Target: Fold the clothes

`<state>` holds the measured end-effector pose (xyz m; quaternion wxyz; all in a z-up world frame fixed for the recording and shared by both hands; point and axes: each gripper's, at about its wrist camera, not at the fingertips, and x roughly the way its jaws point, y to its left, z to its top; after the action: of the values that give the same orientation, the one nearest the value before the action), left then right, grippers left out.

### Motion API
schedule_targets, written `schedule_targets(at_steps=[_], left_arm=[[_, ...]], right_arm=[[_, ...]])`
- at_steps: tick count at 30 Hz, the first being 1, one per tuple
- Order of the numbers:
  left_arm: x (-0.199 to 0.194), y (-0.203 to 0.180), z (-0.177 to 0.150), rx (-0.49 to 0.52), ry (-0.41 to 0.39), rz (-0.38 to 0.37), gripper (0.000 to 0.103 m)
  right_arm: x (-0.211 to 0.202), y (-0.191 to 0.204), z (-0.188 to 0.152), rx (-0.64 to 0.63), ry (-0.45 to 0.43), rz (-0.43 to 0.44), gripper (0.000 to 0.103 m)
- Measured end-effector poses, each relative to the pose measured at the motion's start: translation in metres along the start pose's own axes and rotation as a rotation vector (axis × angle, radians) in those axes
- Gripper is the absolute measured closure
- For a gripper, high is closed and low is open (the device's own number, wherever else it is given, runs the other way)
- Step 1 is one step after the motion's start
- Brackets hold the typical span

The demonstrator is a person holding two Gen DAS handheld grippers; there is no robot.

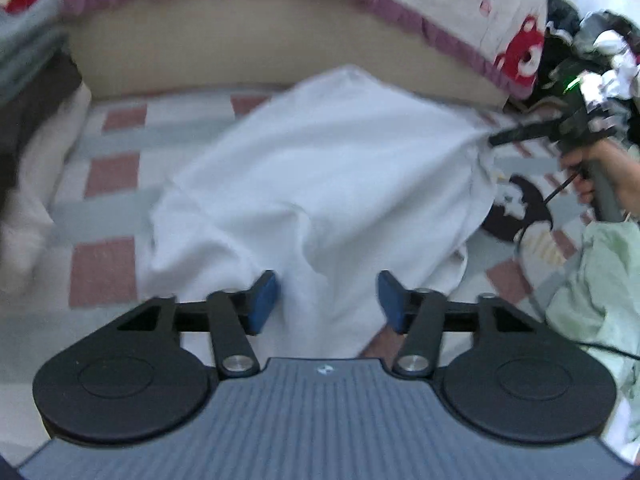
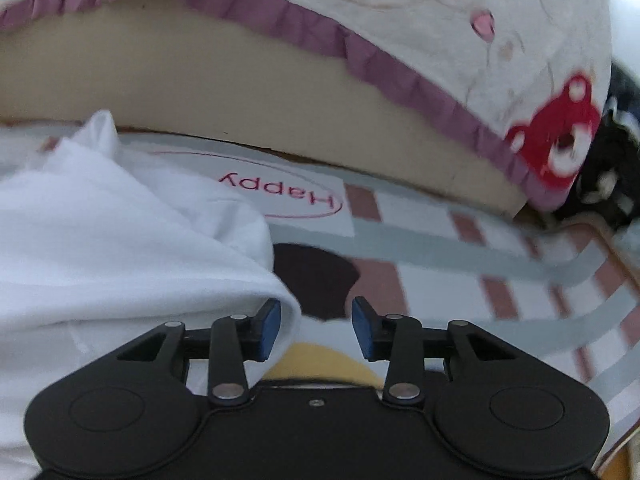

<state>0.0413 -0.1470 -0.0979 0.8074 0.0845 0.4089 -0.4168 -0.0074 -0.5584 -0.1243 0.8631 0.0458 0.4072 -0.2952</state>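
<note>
white cotton garment (image 1: 320, 184), rumpled on checked mat (image 1: 112, 264) | light, limp, likely drapes; pinch hem corners | left gripper (image 1: 327, 304) spread, cloth between, unpinched | right gripper (image 2: 316, 330) spread beside near-right edge

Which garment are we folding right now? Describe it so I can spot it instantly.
Find the checked mat below the frilled quilt. In its middle lies the white garment, plain and rumpled; the pale green garment lies apart, at the right edge.
</note>
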Motion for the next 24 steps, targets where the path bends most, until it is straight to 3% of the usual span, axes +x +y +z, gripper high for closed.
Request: schedule_targets(at_steps=[2, 5, 6, 8, 9, 12, 14, 17, 18, 19, 20, 24], left_arm=[[0.013, 0.001, -0.003, -0.004, 0.042, 0.021, 0.029], [0.029, 0.004, -0.009, 0.018, 0.076, 0.063, 0.030], [0.030, 0.003, -0.010, 0.046, 0.064, 0.088, 0.036], [0.029, 0.000, -0.013, 0.106, 0.036, 0.139, 0.063], [0.027, 0.000, -0.012, 0.113, 0.030, 0.155, 0.086], [0.013, 0.003, 0.000, 0.106, 0.007, 0.238, 0.095], [-0.009, 0.005, 0.009, 0.101, -0.079, 0.297, 0.096], [-0.046, 0.029, 0.020, -0.060, -0.218, 0.306, 0.096], [-0.053, 0.040, 0.020, -0.131, -0.248, 0.305, 0.096], [-0.058, 0.051, 0.019, -0.190, -0.266, 0.306, 0.096], [-0.061, 0.062, 0.017, -0.239, -0.275, 0.307, 0.096], [-0.058, 0.085, 0.008, -0.332, -0.252, 0.337, 0.096]], right_arm=[[-0.002, -0.018, -0.007, 0.147, 0.032, 0.121, 0.050], [-0.003, -0.036, -0.023, 0.321, 0.079, 0.273, 0.049], [-0.003, -0.040, -0.029, 0.369, 0.094, 0.317, 0.049], [0.000, -0.041, -0.040, 0.410, 0.117, 0.378, 0.044], [0.003, -0.038, -0.045, 0.413, 0.127, 0.393, 0.043], [0.010, -0.030, -0.057, 0.420, 0.152, 0.419, 0.043], [0.014, -0.025, -0.061, 0.440, 0.170, 0.433, 0.043], [0.014, -0.018, -0.063, 0.430, 0.176, 0.438, 0.043], [0.009, -0.013, -0.063, 0.395, 0.155, 0.429, 0.046], [0.005, -0.009, -0.062, 0.359, 0.134, 0.420, 0.069], [0.001, -0.004, -0.062, 0.324, 0.112, 0.411, 0.098], [-0.044, 0.009, -0.045, 0.117, -0.069, 0.225, 0.101]])
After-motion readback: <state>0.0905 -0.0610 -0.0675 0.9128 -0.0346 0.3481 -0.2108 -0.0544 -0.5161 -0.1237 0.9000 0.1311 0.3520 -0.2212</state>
